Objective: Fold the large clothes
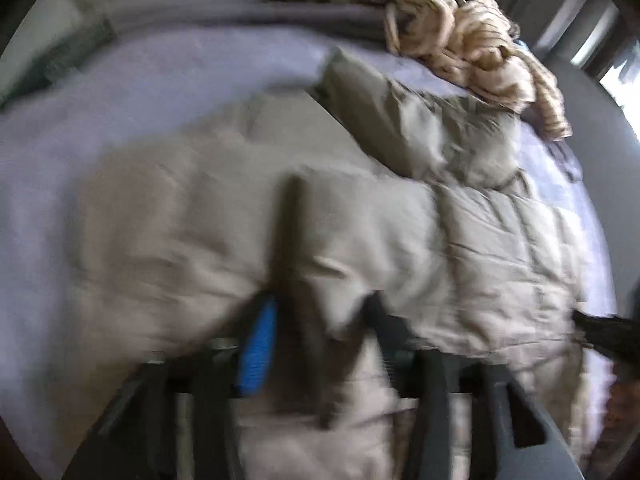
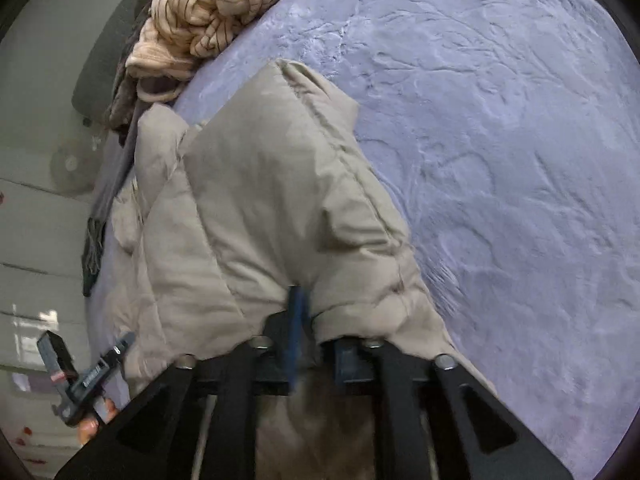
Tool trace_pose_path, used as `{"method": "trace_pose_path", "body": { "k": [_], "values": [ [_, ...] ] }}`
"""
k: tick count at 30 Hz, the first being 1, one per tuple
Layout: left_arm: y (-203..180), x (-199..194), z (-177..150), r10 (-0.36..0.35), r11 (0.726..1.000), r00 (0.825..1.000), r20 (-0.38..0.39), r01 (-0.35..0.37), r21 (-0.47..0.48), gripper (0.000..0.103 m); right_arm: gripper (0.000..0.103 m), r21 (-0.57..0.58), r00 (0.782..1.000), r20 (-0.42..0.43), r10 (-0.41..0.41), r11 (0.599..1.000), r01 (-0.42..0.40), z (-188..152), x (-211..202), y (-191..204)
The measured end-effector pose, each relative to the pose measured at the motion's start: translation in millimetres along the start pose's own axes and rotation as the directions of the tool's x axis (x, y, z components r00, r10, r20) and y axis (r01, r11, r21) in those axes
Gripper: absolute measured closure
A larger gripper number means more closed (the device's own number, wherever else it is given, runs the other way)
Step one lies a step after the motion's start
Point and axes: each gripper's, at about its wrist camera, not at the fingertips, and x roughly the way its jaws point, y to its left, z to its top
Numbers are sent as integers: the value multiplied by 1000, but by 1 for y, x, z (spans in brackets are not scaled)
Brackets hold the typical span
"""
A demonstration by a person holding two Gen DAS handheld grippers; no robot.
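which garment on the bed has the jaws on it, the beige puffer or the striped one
The beige puffer jacket: both the right gripper and left gripper have its fabric between their jaws. The striped knit lies bunched at the bed's edge, untouched.

A beige quilted puffer jacket (image 2: 280,200) lies rumpled on the lavender bedspread (image 2: 500,140). 1 sleeve is folded across its body.

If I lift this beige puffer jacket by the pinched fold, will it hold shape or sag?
Likely sag: the puffer jacket already drapes in soft creases over the bedspread. Its quilted padding looks puffy, so probably light but springy. The smooth shell may slip from the right gripper.
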Motion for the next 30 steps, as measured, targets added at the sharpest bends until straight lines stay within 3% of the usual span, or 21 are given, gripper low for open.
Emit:
{"method": "trace_pose_path", "body": {
  "k": [2, 4, 6, 9, 12, 13, 14, 15, 17, 19, 23, 25, 30],
  "values": [
    [6, -10, 3, 42, 999, 999, 29, -42, 13, 44, 54, -68, 999, 6, -33, 997, 33, -7, -21, 3],
    [14, -20, 8, 19, 1000, 999, 41, -19, -2, 49, 51, -139, 996, 75, -44, 989, 54, -11, -48, 8],
    [16, -31, 13, -28, 1000, 998, 61, 29, 0, 64, 48, -149, 986, 160, -45, 986, 69, -4, -68, 5],
    [2, -31, 22, -100, 995, 993, 70, 98, 32, 64, 41, -51, 977, 210, -22, 998, 33, 28, -68, -13],
    [-22, -17, 27, -118, 991, 991, 60, 114, 71, 64, 41, 110, 989, 125, 81, 989, -94, 61, -30, -43],
    [-30, -13, 25, -108, 992, 993, 57, 103, 77, 64, 48, 155, 989, 89, 116, 979, -129, 65, -17, -47],
    [-33, -2, 25, -80, 993, 996, 48, 76, 85, 64, 78, 173, 983, 70, 167, 969, -177, 68, -7, -48],
    [-36, 9, 25, -43, 995, 998, 35, 40, 97, 64, 82, 166, 984, 61, 169, 970, -177, 72, 0, -43],
    [-38, 28, 21, 20, 992, 1000, 13, -21, 121, 64, 83, 119, 991, 79, 109, 986, -118, 76, 6, -36],
    [-34, 44, 20, 19, 993, 1000, 2, -19, 119, 63, 83, 61, 997, 82, -6, 998, 1, 80, 16, -36],
    [-34, 51, 18, 26, 993, 1000, 4, -27, 119, 63, 82, -3, 994, 97, -58, 998, 58, 77, 28, -37],
    [-34, 50, 15, 34, 991, 999, 8, -35, 131, 63, 78, -23, 987, 123, -102, 994, 105, 71, 21, -31],
    [-35, 49, 14, 43, 990, 999, 8, -43, 134, 63, 77, -174, 944, 219, -247, 942, 286, 33, -15, -3]
  ]
}}
